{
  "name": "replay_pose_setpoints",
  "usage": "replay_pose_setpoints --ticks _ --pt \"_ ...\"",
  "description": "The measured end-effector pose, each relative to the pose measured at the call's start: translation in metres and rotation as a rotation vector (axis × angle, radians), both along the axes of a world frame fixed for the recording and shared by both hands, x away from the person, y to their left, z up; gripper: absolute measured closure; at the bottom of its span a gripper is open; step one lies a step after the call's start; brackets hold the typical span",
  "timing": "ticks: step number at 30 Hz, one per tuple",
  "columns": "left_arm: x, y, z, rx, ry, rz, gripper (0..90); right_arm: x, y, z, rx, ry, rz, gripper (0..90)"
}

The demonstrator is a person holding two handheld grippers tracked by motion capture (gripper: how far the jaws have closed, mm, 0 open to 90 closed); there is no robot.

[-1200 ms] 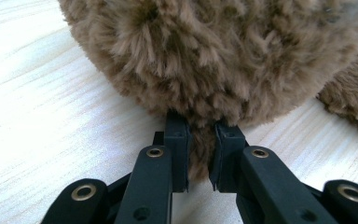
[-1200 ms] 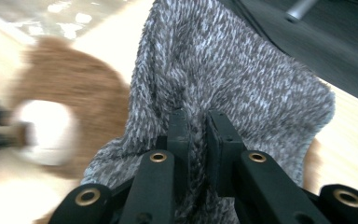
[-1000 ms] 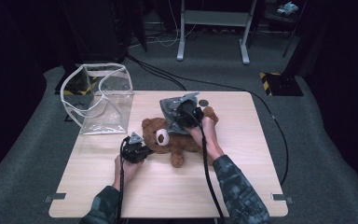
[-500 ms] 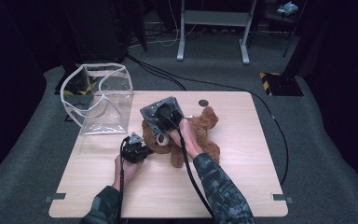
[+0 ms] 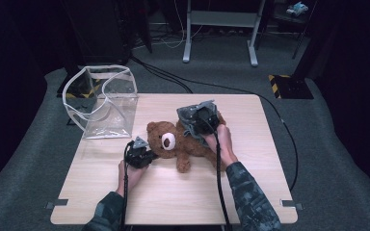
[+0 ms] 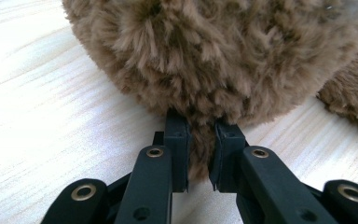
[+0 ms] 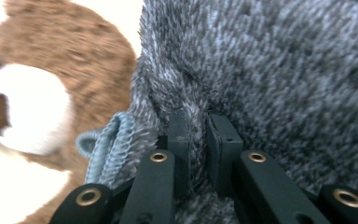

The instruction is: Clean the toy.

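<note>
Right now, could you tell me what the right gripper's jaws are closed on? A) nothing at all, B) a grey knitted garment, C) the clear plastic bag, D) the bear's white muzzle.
B: in the right gripper view the right gripper pinches a fold of the grey knitted garment, held over the teddy bear on the table.

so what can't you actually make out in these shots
- Teddy bear, high view: its middle lies under the grey garment and the right gripper.
- Teddy bear, left gripper view: cut off by the top edge; which part the left gripper pinches is unclear.
- Grey garment, right gripper view: runs past the edges, shape unknown.
- Clear bag, high view: contents too faint to tell.
</note>
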State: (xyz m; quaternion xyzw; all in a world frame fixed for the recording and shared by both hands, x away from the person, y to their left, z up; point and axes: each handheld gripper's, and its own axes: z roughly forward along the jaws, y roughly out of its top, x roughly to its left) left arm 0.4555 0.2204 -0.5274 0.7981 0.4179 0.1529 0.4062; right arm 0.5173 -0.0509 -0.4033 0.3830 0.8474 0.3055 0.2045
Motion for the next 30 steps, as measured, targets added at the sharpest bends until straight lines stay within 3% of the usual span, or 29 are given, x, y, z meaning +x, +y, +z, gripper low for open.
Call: replay_pose_setpoints --ticks 6,13,17,20,24,27,30 --pt "0.0 0.0 0.0 0.0 0.0 -0.001 79.3 0.002 -0.035 -0.008 0.002 0.009 -0.086 81.4" --pt "0.0 0.0 0.0 -0.001 0.0 -0.001 79.3 0.018 -0.08 -0.032 -0.006 0.067 -0.238 81.4" --pt "0.0 0.0 0.0 -0.001 0.0 -0.003 79.3 0.024 -0.096 -0.041 0.004 0.108 -0.286 81.2" --pt "0.0 0.0 0.0 -0.001 0.0 -0.003 79.4 0.016 -0.098 -0.033 0.034 0.095 -0.283 81.2" --pt "0.0 0.0 0.0 0.0 0.0 -0.005 79.3 -0.005 -0.086 -0.011 0.092 0.047 -0.191 81.2" --pt "0.0 0.0 0.0 0.0 0.0 -0.003 79.4 -0.015 -0.07 -0.007 0.069 0.051 -0.123 81.2" --pt "0.0 0.0 0.0 -0.002 0.001 -0.002 79.4 -0.016 -0.061 -0.019 0.029 0.071 -0.113 81.4"
